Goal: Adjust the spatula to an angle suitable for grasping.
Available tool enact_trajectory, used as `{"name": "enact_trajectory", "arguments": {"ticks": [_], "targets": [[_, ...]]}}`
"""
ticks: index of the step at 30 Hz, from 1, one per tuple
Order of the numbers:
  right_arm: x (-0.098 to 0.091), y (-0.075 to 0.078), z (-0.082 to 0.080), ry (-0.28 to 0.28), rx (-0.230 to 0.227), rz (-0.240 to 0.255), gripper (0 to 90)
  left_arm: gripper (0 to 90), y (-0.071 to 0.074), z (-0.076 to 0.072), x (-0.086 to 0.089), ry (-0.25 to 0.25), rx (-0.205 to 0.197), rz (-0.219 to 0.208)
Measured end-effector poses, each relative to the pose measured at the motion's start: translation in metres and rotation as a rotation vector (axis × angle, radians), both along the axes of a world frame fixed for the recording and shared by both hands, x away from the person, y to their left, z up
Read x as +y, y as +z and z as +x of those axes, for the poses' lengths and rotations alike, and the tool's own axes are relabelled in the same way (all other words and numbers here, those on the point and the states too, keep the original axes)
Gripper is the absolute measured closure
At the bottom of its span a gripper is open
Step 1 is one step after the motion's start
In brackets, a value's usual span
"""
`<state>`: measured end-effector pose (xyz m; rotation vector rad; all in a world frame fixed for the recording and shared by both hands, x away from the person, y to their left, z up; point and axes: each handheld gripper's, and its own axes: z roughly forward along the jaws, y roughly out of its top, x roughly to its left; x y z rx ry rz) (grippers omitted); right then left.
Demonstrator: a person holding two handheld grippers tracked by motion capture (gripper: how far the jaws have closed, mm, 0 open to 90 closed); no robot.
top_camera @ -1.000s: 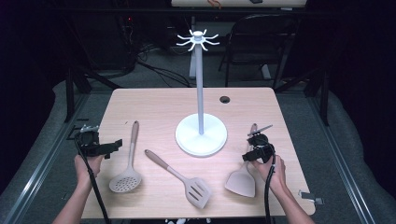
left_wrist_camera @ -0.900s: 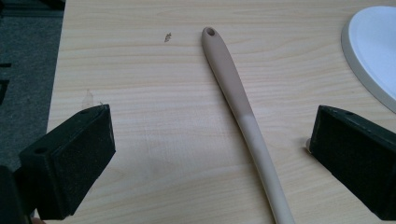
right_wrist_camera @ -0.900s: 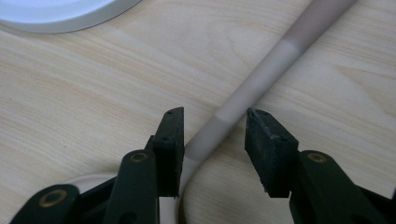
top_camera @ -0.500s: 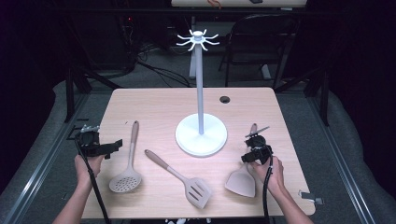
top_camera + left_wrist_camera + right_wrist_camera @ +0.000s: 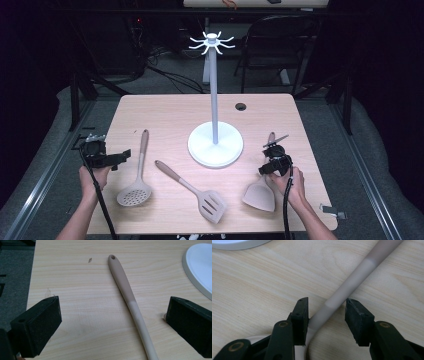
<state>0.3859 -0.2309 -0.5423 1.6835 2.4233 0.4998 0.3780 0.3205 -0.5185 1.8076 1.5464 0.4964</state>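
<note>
A solid beige spatula [image 5: 260,196] lies at the table's front right. My right gripper [image 5: 274,156] hovers low over its handle [image 5: 362,272]. In the right gripper view the right gripper [image 5: 327,306] is open, its jaws straddling the handle, with a gap on the right side. A perforated skimmer [image 5: 135,192] lies at the front left. My left gripper [image 5: 114,157] is held at the table's left edge beside it. In the left gripper view the left gripper [image 5: 112,322] stands wide open and the skimmer's handle [image 5: 125,287] runs between the jaws, untouched.
A white utensil stand [image 5: 216,145] with hooks on top rises from the middle of the wooden table [image 5: 170,115]; its base [image 5: 200,262] lies to the right of the left gripper. A slotted turner [image 5: 210,205] lies front centre. A cable hole [image 5: 241,106] sits farther back.
</note>
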Motion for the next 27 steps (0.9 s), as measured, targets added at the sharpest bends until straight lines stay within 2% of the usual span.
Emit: {"name": "enact_trajectory", "arguments": {"ticks": [3, 7, 13, 16, 17, 18, 19, 22, 27], "targets": [[-0.001, 0.000, 0.001, 0.016, -0.004, -0.003, 54.7, 0.2, 0.000, 0.000, 0.000, 0.000, 0.000, 0.001], [-0.003, 0.001, 0.002, 0.051, 0.002, -0.039, 55.7, 0.2, 0.000, 0.000, 0.000, -0.006, -0.005, -0.004], [-0.010, 0.003, 0.002, 0.094, 0.017, -0.067, 57.5, 0.2, 0.000, 0.000, 0.000, -0.005, -0.004, -0.004], [-0.012, 0.003, 0.001, 0.099, 0.017, -0.057, 58.2, 0.2, 0.000, 0.000, 0.000, -0.011, 0.001, -0.002], [-0.013, 0.002, 0.001, 0.090, 0.004, -0.046, 59.2, 0.2, 0.000, 0.000, -0.001, -0.009, -0.002, -0.005], [-0.015, 0.004, 0.002, 0.116, 0.031, -0.065, 59.6, 0.2, 0.000, 0.000, -0.001, -0.009, -0.002, -0.005], [-0.015, 0.003, 0.001, 0.095, 0.012, -0.056, 60.2, 0.2, 0.000, 0.000, 0.000, -0.010, -0.002, -0.004], [-0.020, 0.005, 0.001, 0.124, 0.037, -0.066, 61.8, 0.2, 0.000, 0.000, 0.000, -0.010, 0.000, -0.003], [-0.023, 0.006, 0.000, 0.133, 0.045, -0.084, 64.1, 0.2, 0.001, 0.000, 0.000, -0.012, -0.003, -0.004]]}}
